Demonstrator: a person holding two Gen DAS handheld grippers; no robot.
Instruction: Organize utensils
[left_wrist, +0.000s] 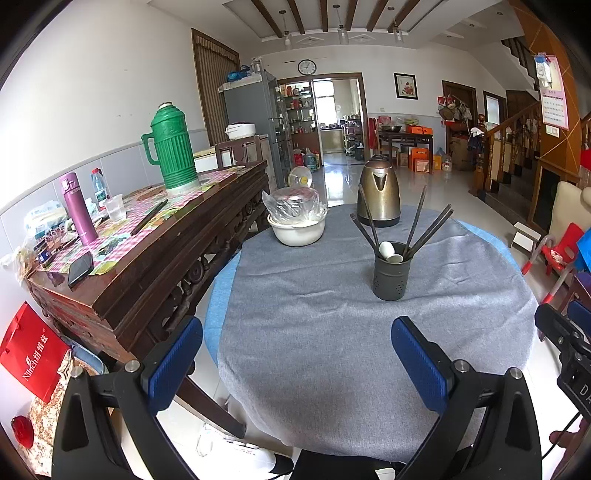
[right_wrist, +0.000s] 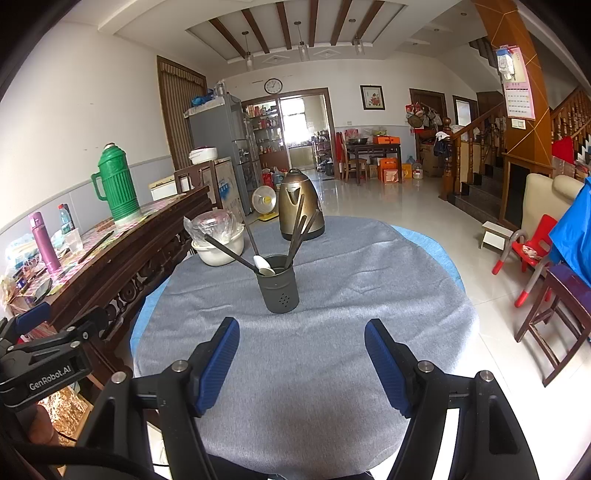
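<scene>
A dark grey utensil holder (left_wrist: 391, 275) (right_wrist: 279, 284) stands upright on the round table's grey cloth (left_wrist: 332, 332) (right_wrist: 332, 314). Several dark chopsticks (left_wrist: 428, 227) (right_wrist: 295, 234) and two white spoons (left_wrist: 388, 251) (right_wrist: 263, 265) stick out of it. My left gripper (left_wrist: 295, 354) hovers over the near part of the cloth, open, nothing between its blue pads. My right gripper (right_wrist: 301, 354) is likewise open and empty, with the holder straight ahead of it. Each gripper shows at the edge of the other's view.
A bronze kettle (left_wrist: 378, 195) (right_wrist: 299, 208) stands behind the holder. A white bowl with a plastic-wrapped lid (left_wrist: 297, 221) (right_wrist: 218, 240) sits at the table's far left. A wooden sideboard (left_wrist: 147, 258) with a green thermos (left_wrist: 171, 147) borders the left. Red chair (right_wrist: 532, 251) at right.
</scene>
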